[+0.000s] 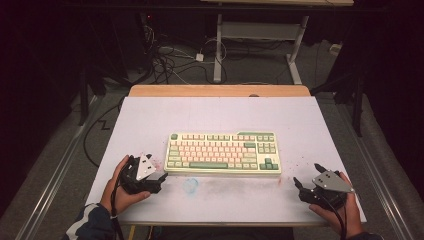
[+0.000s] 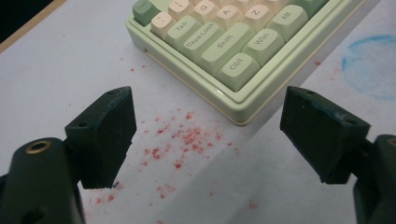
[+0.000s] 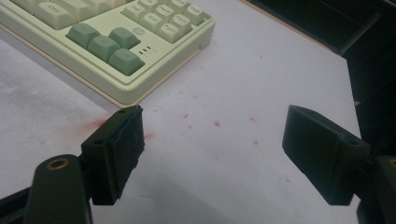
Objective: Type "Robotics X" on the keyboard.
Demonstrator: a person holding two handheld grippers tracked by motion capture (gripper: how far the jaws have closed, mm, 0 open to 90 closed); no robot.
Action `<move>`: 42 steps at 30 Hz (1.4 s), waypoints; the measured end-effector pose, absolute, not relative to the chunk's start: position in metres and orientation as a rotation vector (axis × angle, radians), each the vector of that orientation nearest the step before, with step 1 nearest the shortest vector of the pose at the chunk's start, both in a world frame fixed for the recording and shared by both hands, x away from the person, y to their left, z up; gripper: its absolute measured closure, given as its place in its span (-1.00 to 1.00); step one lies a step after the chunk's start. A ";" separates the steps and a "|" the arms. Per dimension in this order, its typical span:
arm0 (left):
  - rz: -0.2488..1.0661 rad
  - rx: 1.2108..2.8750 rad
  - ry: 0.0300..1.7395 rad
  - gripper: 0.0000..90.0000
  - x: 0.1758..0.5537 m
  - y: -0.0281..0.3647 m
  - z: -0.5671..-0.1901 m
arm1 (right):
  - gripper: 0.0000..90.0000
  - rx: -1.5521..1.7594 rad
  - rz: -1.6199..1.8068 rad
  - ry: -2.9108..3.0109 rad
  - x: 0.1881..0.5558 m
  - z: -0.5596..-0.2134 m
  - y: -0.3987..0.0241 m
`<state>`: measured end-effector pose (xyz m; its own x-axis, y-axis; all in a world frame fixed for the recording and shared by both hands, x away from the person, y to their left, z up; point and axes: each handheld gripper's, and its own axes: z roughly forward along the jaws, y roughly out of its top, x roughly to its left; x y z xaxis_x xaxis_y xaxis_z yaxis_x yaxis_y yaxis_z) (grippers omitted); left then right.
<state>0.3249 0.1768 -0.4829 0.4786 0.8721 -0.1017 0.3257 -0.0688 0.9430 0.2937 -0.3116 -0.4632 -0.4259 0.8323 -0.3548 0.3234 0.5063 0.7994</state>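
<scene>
Both wide-open grippers, left gripper (image 1: 159,176) and right gripper (image 1: 300,186), flank the keyboard's (image 1: 223,152) front corners, holding nothing.

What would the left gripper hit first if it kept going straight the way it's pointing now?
Most likely the keyboard. The left gripper has its jaws open with nothing between them, aimed across red-speckled white table surface at the keyboard's near corner by the Ctrl key. Its height is hard to judge, so it might scrape the table first.

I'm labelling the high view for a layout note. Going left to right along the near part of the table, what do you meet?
Left tongs → blue smudge on the table → keyboard, set slightly farther back → right tongs.
</scene>
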 end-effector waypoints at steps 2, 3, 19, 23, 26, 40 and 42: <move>0.632 1.639 1.048 -0.62 0.325 0.177 -0.483 | -0.52 0.946 0.840 1.980 0.293 -0.463 -0.312; 0.638 1.642 1.046 -0.62 0.324 0.177 -0.484 | -0.51 0.940 0.836 1.987 0.292 -0.463 -0.312; 0.662 1.622 1.044 -0.57 0.321 0.180 -0.481 | -0.19 0.907 0.994 2.007 0.286 -0.450 -0.310; 0.665 1.613 1.050 -0.56 0.323 0.179 -0.480 | -0.02 0.909 1.004 2.032 0.289 -0.449 -0.310; 0.668 1.605 1.056 -0.57 0.324 0.179 -0.479 | -0.01 0.925 1.028 2.050 0.291 -0.449 -0.309; 0.641 1.571 1.057 -0.56 0.330 0.177 -0.470 | 0.30 0.940 1.071 2.072 0.302 -0.441 -0.304; 0.637 1.564 1.055 -0.56 0.334 0.176 -0.467 | 0.46 0.917 1.073 2.106 0.307 -0.437 -0.295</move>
<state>0.3337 0.1756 -0.4674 0.4607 0.8780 -0.1299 0.2941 -0.0130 0.9557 0.3068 -0.2949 -0.4374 -0.5833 0.7886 -0.1945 0.3064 0.4354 0.8465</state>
